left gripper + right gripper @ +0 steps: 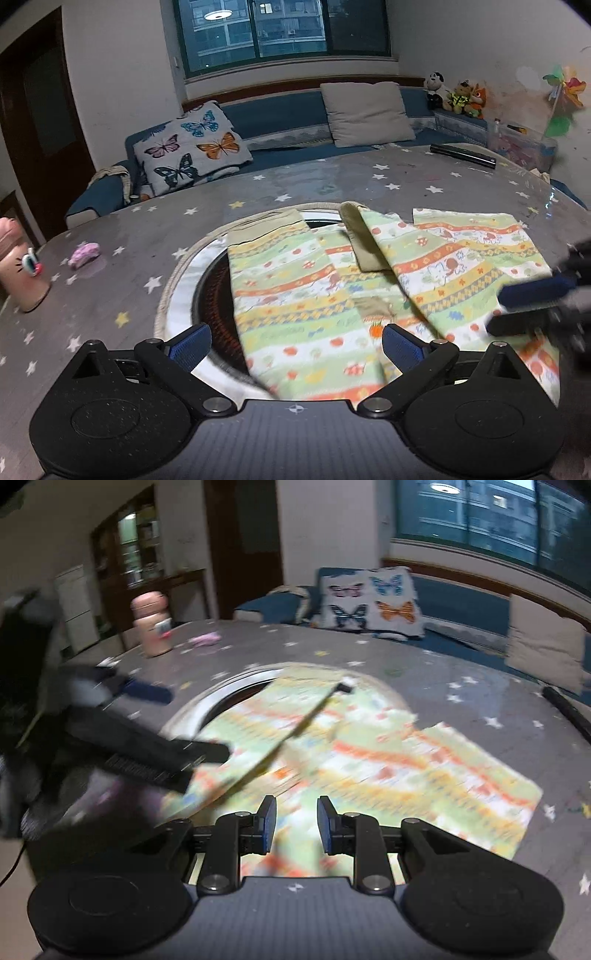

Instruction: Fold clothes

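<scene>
The small pair of printed cotton trousers, pale green with orange, yellow and white bands and cartoon animals (303, 295), lies spread on the grey star-patterned tablecloth (122, 236), partly draped over a round dark recess with a pale rim (181, 284) set in the table's middle. One leg runs toward the near edge; the other angles off to the right, with an olive-tan waistband or lining (354, 236) turned up between them. Cloth looks thin, light and limp: it should crease wherever it is pinched and sag where it spans the recess, so I judge a hem or the waistband edge the sounder hold, where the fabric is doubled. Left gripper (295, 345) hovers just over the near leg, blue pads wide apart, nothing between them. Right gripper (296, 825) hangs above the right leg, its view badly blurred; pads stand parted with a gap and no cloth visibly pinched. Whether the trousers are mid-fold or only laid out I cannot tell; one leg lies partly across the other. Farther out: a pink bottle (22, 273) and a small pink object (85, 254) at the table's left, a dark bar-shaped object (461, 155) at far right, a butterfly-print cushion (192, 147) on the blue sofa beyond.
</scene>
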The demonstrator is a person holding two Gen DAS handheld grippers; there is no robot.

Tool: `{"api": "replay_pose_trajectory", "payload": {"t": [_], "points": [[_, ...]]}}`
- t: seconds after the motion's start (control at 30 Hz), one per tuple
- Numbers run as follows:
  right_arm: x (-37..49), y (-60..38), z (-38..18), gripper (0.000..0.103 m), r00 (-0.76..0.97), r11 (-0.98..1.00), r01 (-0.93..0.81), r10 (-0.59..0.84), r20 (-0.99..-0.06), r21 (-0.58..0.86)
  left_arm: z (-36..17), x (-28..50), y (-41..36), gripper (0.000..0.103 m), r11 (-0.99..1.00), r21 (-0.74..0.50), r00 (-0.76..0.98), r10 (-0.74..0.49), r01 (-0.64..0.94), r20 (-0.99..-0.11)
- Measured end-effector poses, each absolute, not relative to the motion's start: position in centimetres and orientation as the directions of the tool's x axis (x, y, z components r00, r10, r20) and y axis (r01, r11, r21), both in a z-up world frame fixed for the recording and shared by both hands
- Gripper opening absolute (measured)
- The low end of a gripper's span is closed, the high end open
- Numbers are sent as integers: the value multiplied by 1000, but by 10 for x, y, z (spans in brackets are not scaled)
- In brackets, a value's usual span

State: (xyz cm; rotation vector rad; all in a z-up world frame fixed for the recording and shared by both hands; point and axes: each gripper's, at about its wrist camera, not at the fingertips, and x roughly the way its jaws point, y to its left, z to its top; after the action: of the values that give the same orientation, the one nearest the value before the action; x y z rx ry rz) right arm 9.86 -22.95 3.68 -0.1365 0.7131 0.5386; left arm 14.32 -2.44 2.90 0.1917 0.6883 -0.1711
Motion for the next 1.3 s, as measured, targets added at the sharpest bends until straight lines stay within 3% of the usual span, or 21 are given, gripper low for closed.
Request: {"api": "replay_pose_trajectory", "payload": {"t": [0.4,0.53,0.63,0.7,0.73,0.8,0.97,1.03,1.07,1.1,1.2,1.3], "points": [[217,-214,18,41,659,901,-429,357,-662,58,14,184,-34,100,964,111,726,-103,241,-680],[237,-200,9,41,673,906,-422,325,-664,17,15,197,-36,100,967,92,724,-115,239,-680],[250,-195,1,36,671,913,-409,300,-678,-2,14,209,-36,99,969,77,723,-120,234,-680],[252,-197,-2,18,664,914,-405,289,-690,-7,10,215,-37,96,969,79,718,-116,232,-686],[252,-198,-3,15,661,915,-404,286,-694,-8,9,219,-38,95,970,81,716,-114,231,-689],[250,-206,0,8,663,916,-402,292,-689,1,5,225,-39,88,970,83,711,-109,230,-695],[239,-226,10,6,687,928,-372,277,-672,2,-4,242,-42,72,970,88,699,-98,226,-709],[232,-236,17,6,698,933,-359,273,-662,6,-8,248,-43,60,970,90,694,-94,224,-714],[229,-241,19,6,703,936,-352,272,-658,11,-8,249,-44,49,970,95,695,-91,224,-713],[225,-246,22,6,708,939,-343,270,-652,17,-8,247,-44,31,968,103,699,-90,229,-709],[212,-266,31,6,729,952,-304,259,-633,40,-7,244,-42,9,966,90,698,-108,241,-708],[195,-288,40,6,750,965,-256,239,-616,62,-3,238,-37,4,968,81,714,-116,236,-691]]}}
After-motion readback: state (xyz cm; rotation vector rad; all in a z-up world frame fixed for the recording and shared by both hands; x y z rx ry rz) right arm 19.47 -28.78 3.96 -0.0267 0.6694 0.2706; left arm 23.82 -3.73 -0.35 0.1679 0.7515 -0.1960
